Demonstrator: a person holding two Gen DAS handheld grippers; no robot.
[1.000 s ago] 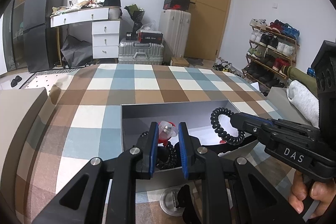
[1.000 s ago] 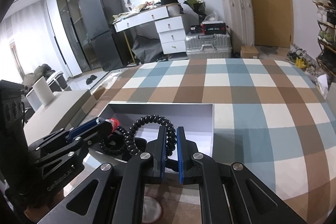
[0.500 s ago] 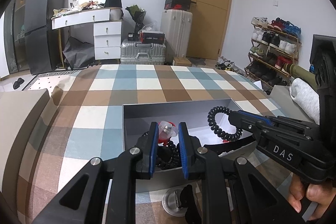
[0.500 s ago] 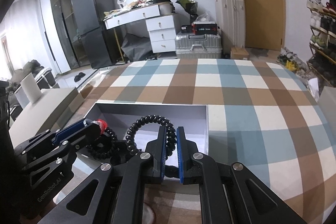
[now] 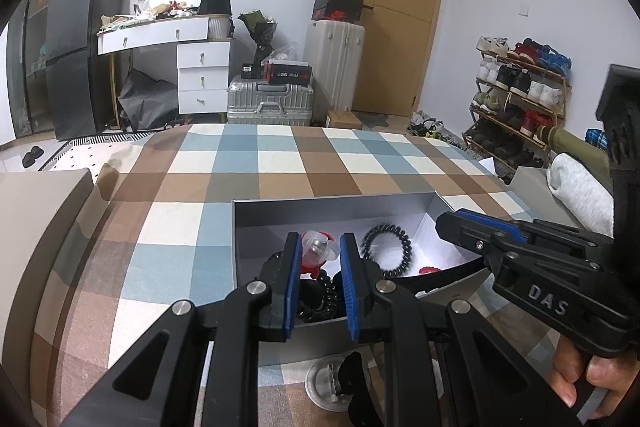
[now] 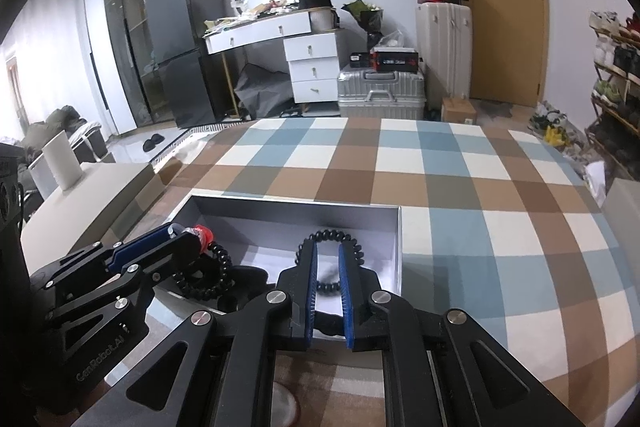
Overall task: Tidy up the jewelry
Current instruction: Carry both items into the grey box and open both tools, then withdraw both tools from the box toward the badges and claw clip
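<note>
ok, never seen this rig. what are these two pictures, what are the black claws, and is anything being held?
There is no robot here. A person holds a black two-finger gripper with blue pads in each hand, and a fisheye camera on each one looks along its fingers. One picture is from the left gripper, the other from the right gripper. Each picture also shows the other gripper at its side.

An open grey box stands on the blue, brown and white checked cloth. A black spiral coil band and a black beaded bracelet lie in it.

The left gripper appears to pinch a red-and-clear piece beside the beads. The right gripper's jaws have just been opening. The coil band shows between its fingers but looks loose on the box floor.
</note>
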